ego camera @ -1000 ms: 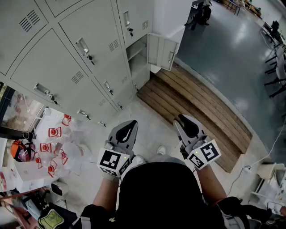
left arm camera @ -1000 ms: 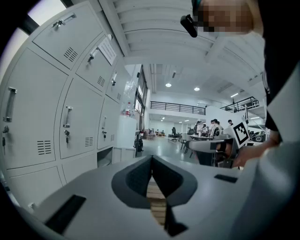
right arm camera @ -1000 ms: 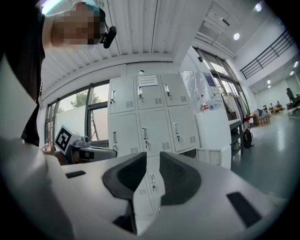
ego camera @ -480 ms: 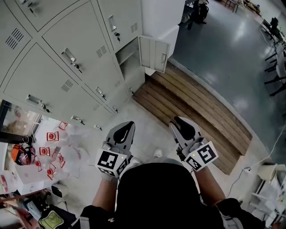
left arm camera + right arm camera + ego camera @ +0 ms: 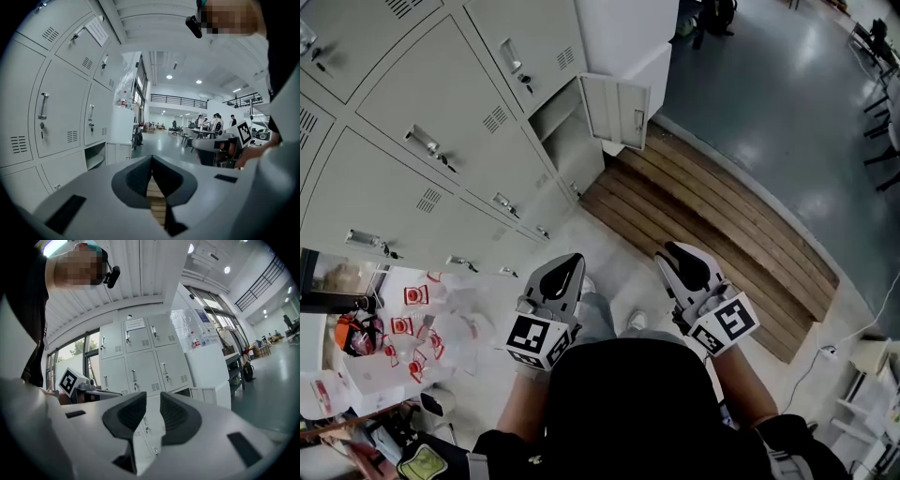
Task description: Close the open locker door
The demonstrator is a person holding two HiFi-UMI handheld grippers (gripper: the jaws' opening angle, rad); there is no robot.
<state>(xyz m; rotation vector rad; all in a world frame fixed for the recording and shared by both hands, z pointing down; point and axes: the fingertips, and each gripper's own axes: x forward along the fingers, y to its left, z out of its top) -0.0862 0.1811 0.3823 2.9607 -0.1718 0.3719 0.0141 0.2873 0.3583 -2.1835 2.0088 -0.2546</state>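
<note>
The open locker door (image 5: 620,112) swings out from a low compartment (image 5: 562,127) at the right end of the grey locker bank (image 5: 441,103). The left gripper view shows the door (image 5: 117,152) ahead to the left, and it (image 5: 203,394) sits right of centre in the right gripper view. My left gripper (image 5: 572,263) (image 5: 152,160) is shut and holds nothing. My right gripper (image 5: 676,253) (image 5: 153,397) has its jaws drawn close with nothing between them. Both hang side by side in front of my body, well short of the door.
A slatted wooden platform (image 5: 712,216) lies on the floor between me and the door. Red-and-white packets (image 5: 412,314) and clutter litter the floor at the left. A cable (image 5: 825,352) runs at the right. People stand at desks (image 5: 211,125) far down the hall.
The lockers have slid left and up in the head view as I walked on. Both grippers kept their places before my body, jaws unchanged. A leg now shows between them.
</note>
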